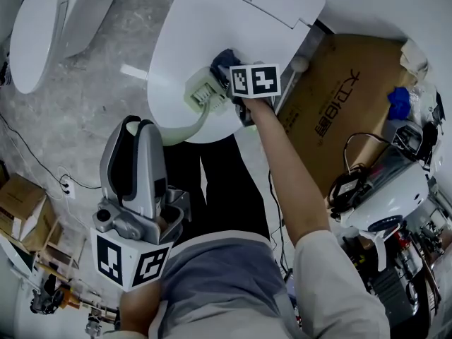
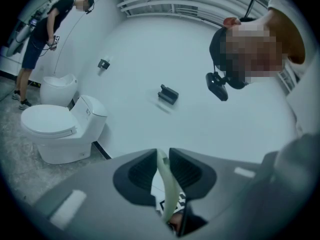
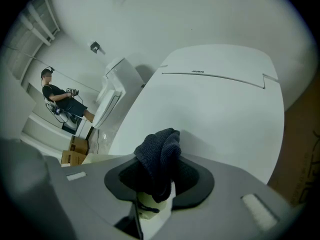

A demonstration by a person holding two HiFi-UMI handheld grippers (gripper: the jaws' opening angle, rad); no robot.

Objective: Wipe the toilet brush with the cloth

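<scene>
Right gripper view has your right claw (image 3: 159,179) clamped on the dark cloth (image 3: 160,151), which bunches up above the jaws. Just under it sits the pale head of the toilet brush (image 3: 149,204), touching the cloth or very nearly; the view is too tight there to say which. Left gripper view shows your left claw (image 2: 161,167) closed on the brush's thin handle (image 2: 168,196). From the head view, the handle runs from the left claw, close to your body, up and rightward to the head lying on the white toilet lid (image 1: 212,20), so its long axis points toward the right claw. The cloth sits at the head's far right side. The wipe likely means drawing the cloth along that axis with your right hand while the left holds steady.
</scene>
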